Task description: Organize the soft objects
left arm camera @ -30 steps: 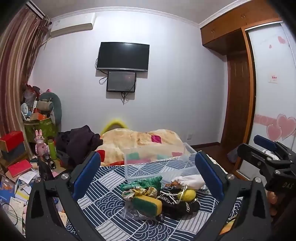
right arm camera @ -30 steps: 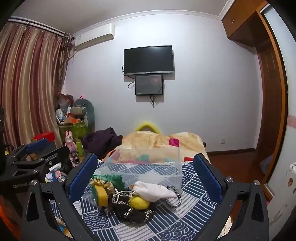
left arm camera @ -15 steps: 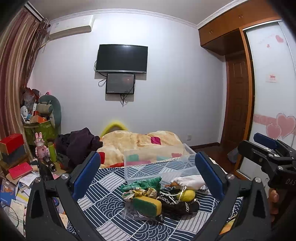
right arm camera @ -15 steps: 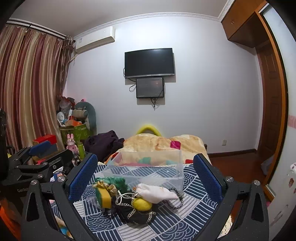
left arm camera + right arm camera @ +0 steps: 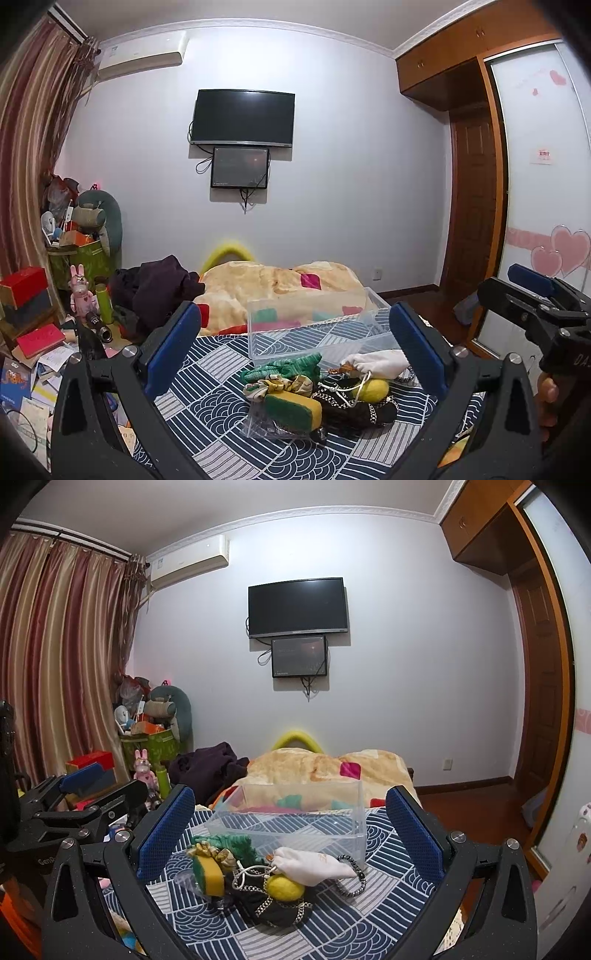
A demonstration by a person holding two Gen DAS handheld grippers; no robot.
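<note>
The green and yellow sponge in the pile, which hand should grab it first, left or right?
Probably left. The sponge lies at the pile's near-left edge, almost centred between the open left gripper. For the open right gripper it sits off to the left, beside the black chain bag.

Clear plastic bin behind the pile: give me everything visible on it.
The clear plastic bin is a rectangular, open-topped box of transparent, rigid-looking plastic with no lid in view. It looks empty: the patterned cloth beneath and the blanket behind show through its walls. It sits upright on the cloth, just behind the pile. The green knitted item and white drawstring pouch lie against or just before its near wall; contact is unclear.
</note>
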